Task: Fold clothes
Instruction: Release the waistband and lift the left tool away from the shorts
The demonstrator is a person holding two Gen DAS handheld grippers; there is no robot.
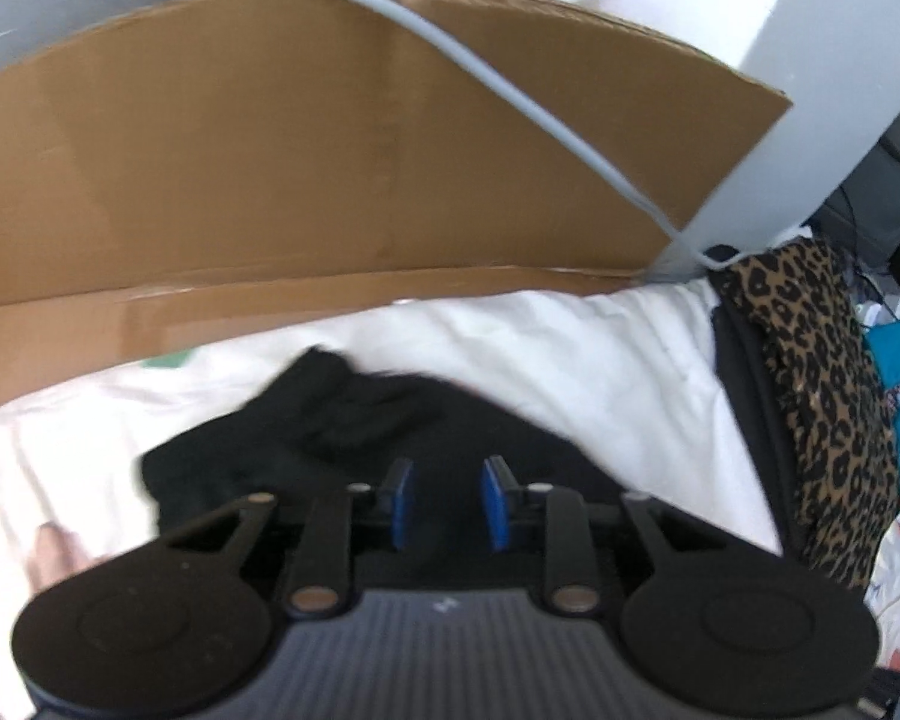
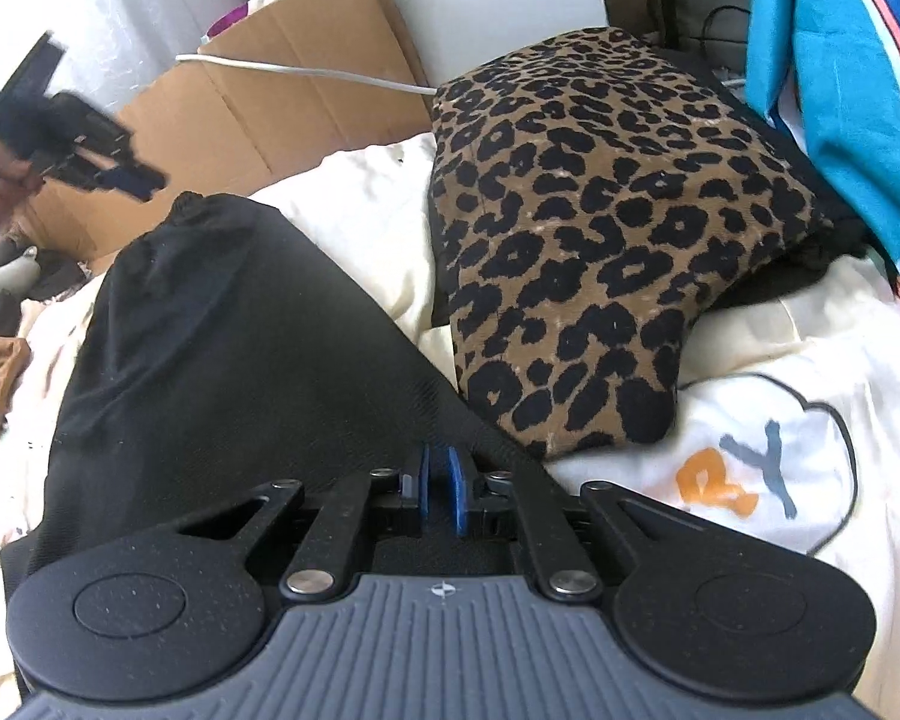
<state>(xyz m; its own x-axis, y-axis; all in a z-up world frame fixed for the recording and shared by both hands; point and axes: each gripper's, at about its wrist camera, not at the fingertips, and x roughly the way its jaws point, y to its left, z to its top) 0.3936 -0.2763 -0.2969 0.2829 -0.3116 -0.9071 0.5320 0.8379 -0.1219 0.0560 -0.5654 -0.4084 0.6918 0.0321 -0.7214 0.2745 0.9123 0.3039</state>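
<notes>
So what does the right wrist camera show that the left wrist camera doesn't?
Only the right wrist view shows the left gripper from outside, raised over the cardboard, the orange and grey lettering on the white fabric, and its own right gripper, nearly shut on a corner of the black garment. Only the left wrist view shows the left gripper's blue pads apart with nothing between them. Both show the black garment, leopard-print cloth, cardboard, white cable.

A bed covered in a rumpled white sheet fills the foreground, backed by a large flattened brown cardboard box leaning against a white wall. A pale grey cable trails across the cardboard. Soft daylight brightens the cluttered room.
</notes>
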